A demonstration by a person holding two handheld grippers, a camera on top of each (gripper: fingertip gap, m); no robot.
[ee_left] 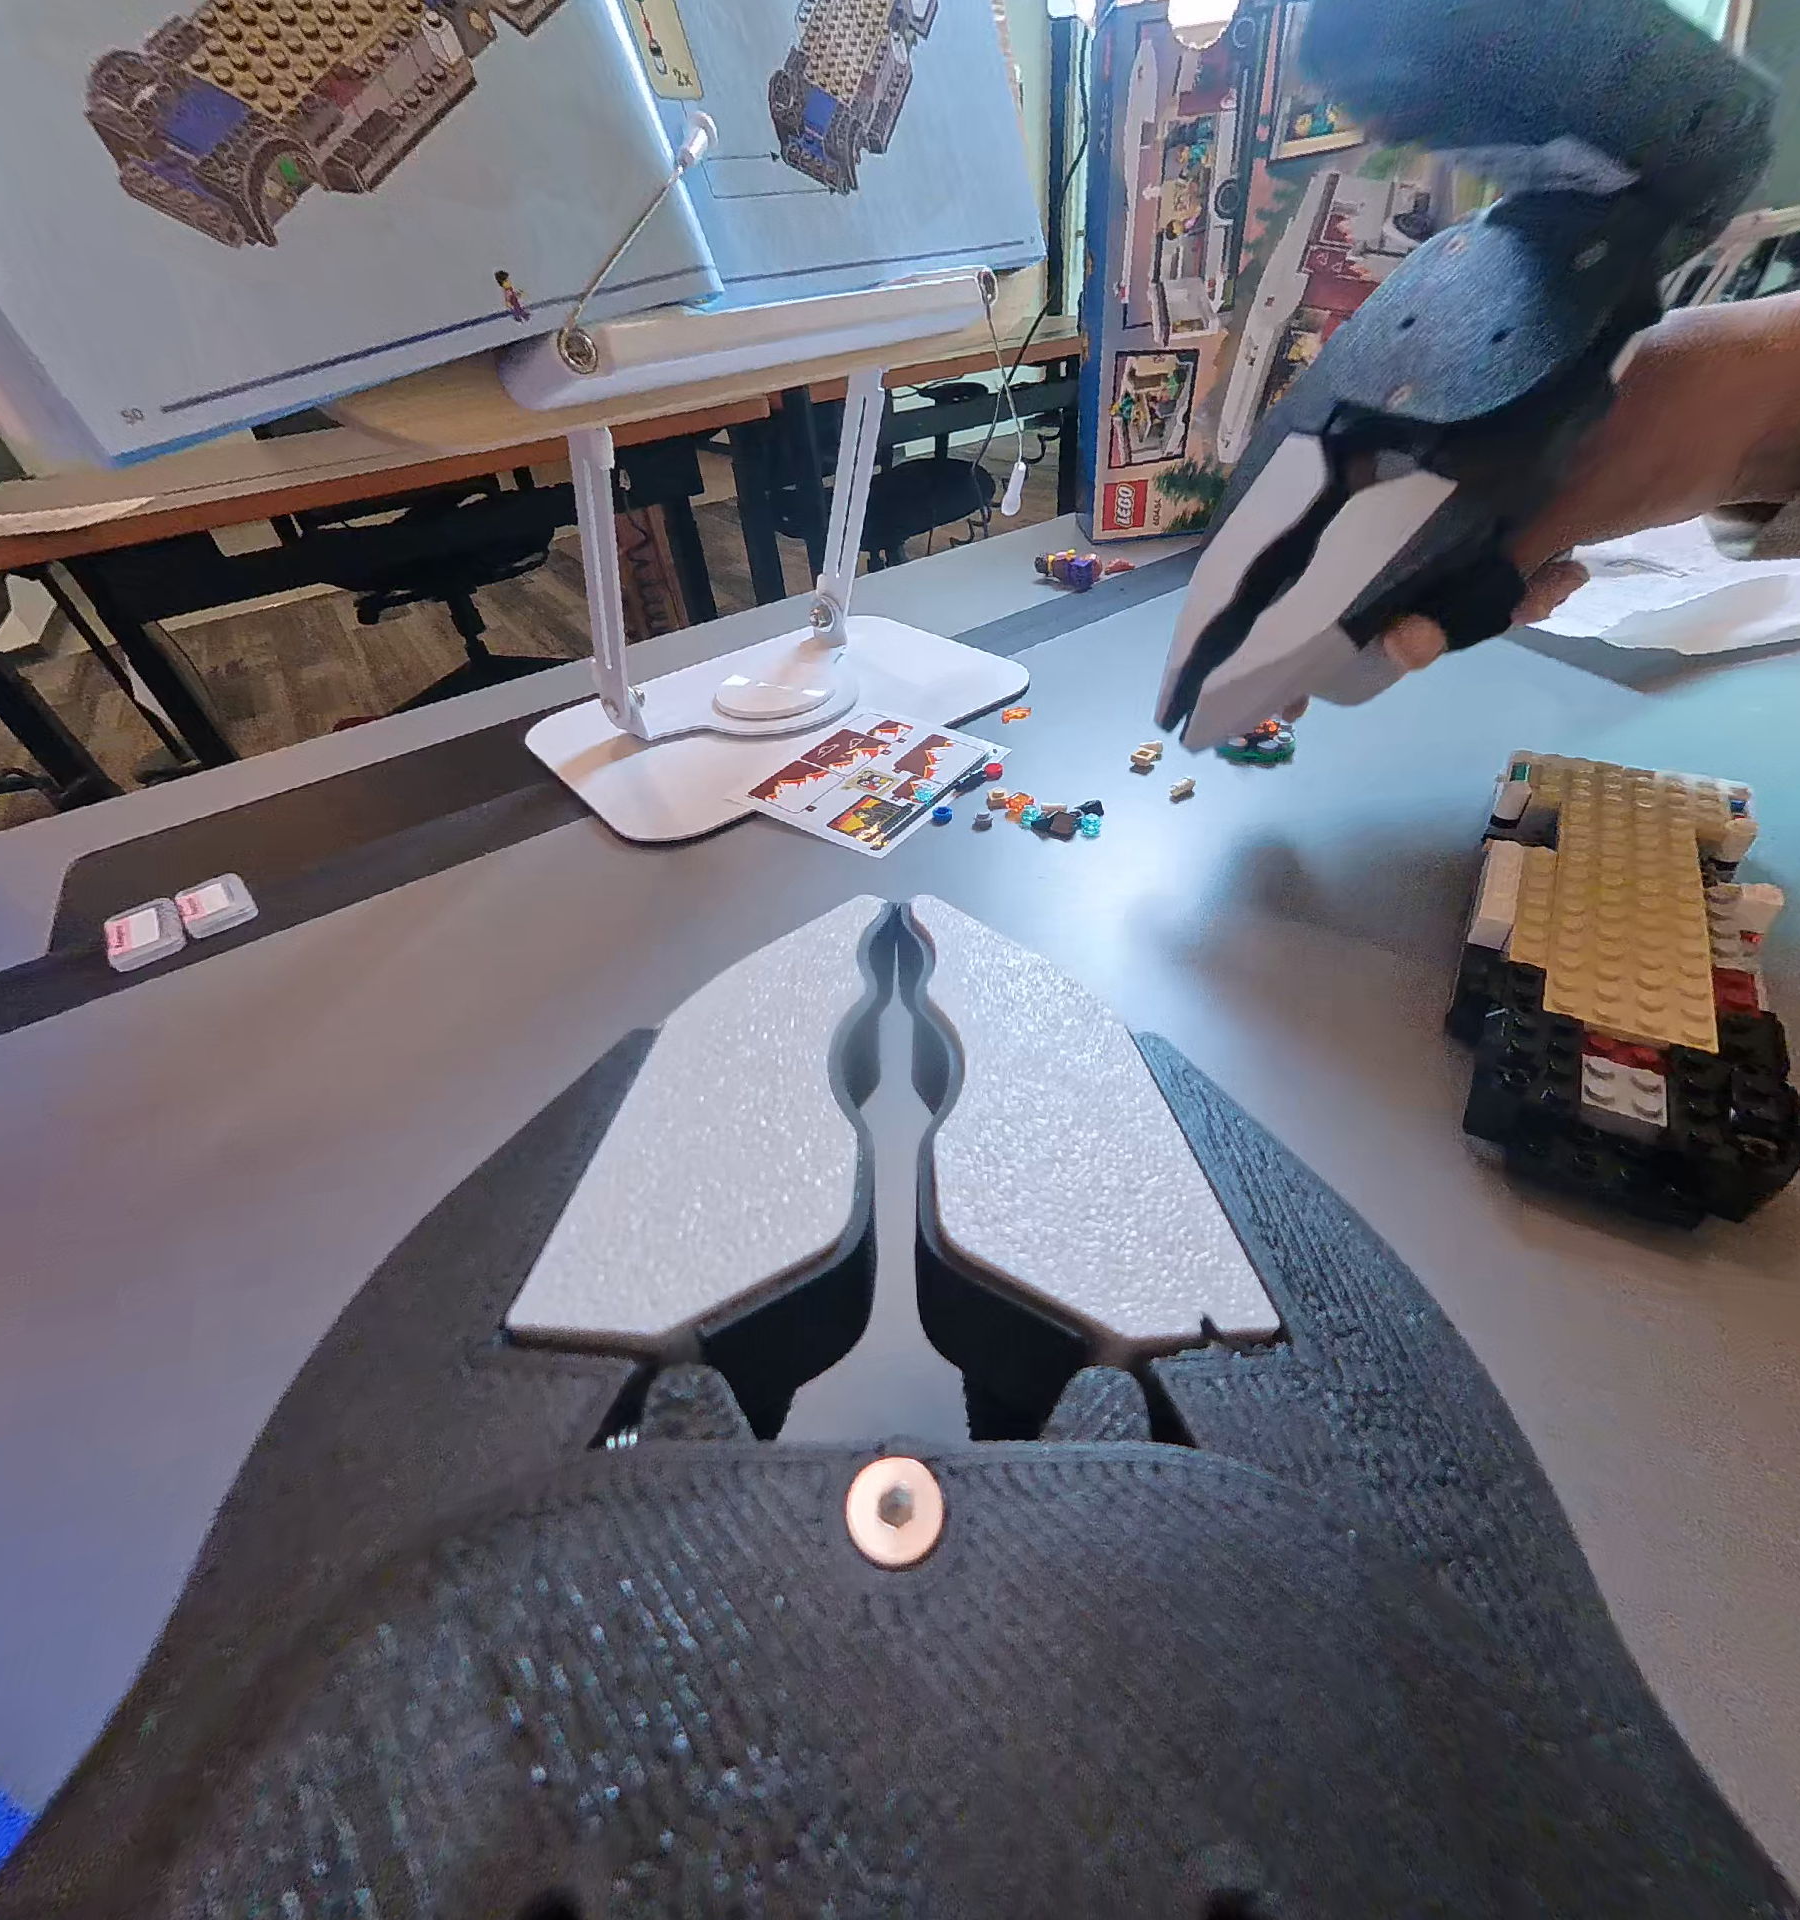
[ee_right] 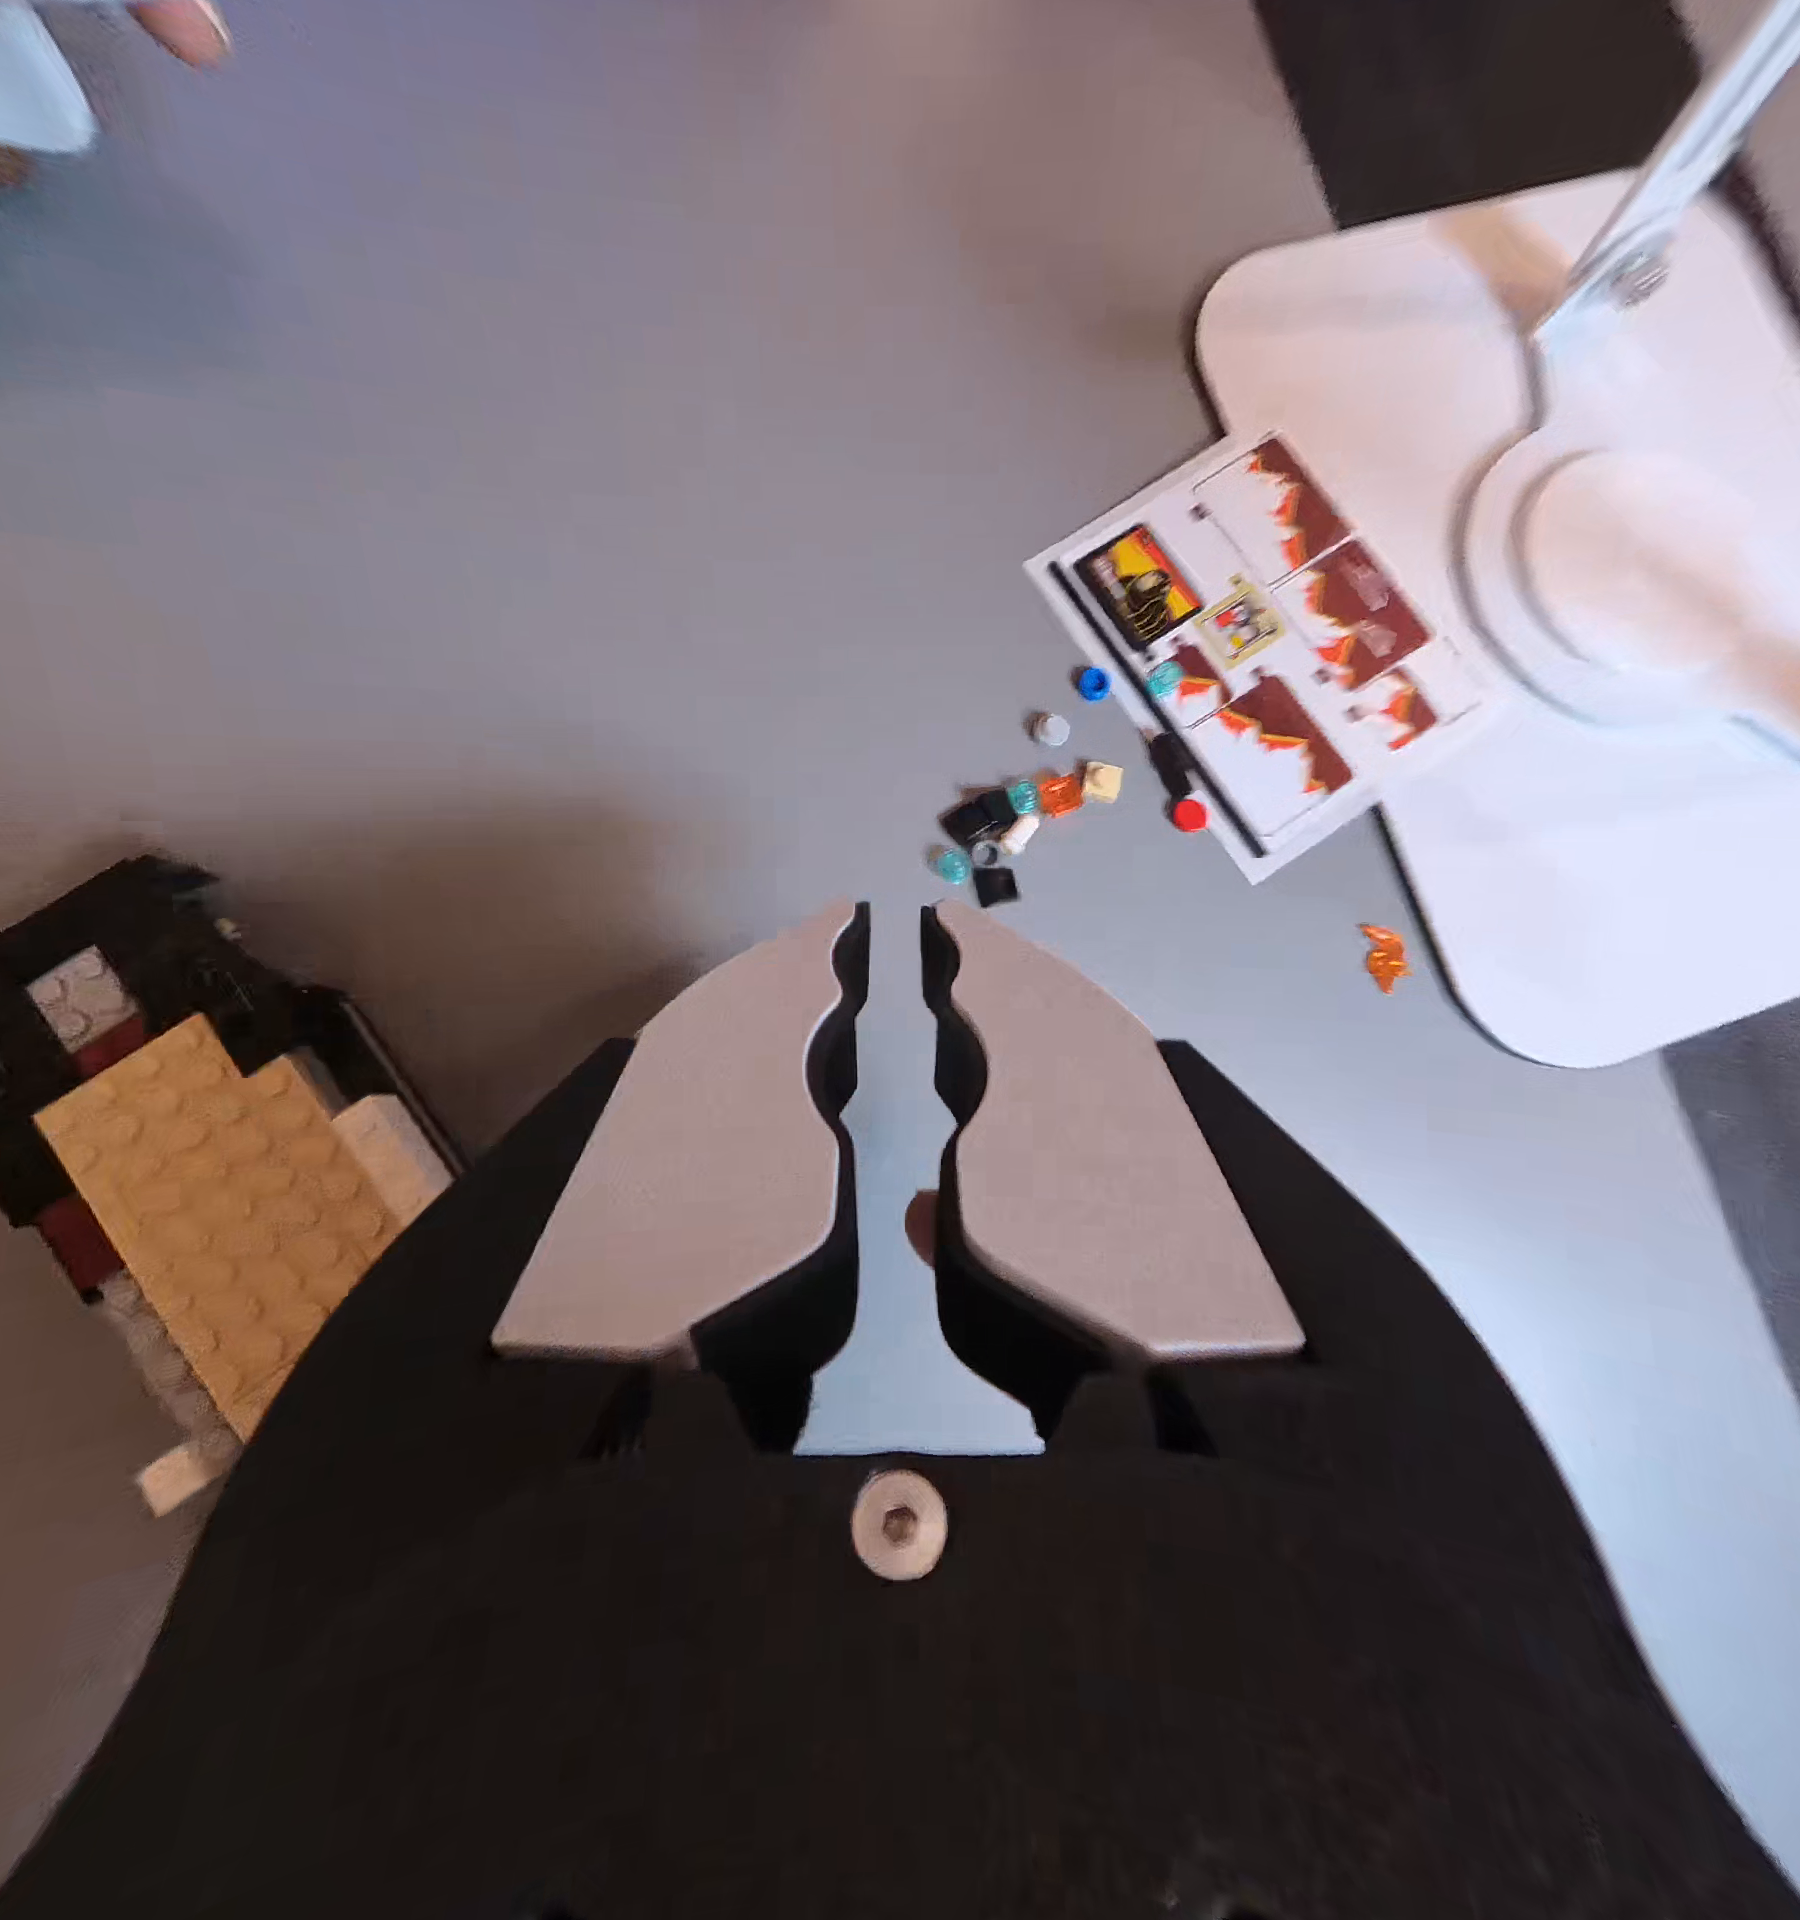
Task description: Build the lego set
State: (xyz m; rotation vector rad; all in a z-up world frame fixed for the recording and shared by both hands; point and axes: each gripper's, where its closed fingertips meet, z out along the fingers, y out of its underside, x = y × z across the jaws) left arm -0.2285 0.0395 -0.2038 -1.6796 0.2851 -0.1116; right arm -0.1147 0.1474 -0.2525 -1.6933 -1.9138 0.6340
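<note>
Nearest the lens, the left tongs (ee_left: 897, 912) sit pressed together at the tips with nothing between them, low over bare grey surface (ee_left: 356, 1091). Ahead of them lie a sticker sheet (ee_left: 872, 779) overlapping the white stand base (ee_left: 667, 769) and a scatter of small loose bricks (ee_left: 1041, 816). The right tongs (ee_right: 894, 914), held in a hand (ee_left: 1706, 436), stand narrowly parted and bare, tips pointing down near the loose bricks (ee_right: 1010, 821), with a small black piece (ee_right: 997, 885) just beside the right-hand fingertip. A small green round build (ee_left: 1257, 744) lies just behind these tips in the left wrist view. A tan-topped brick vehicle (ee_left: 1613, 977) rests well apart on the right, and a printed box (ee_left: 1218, 291) stands at the back.
</note>
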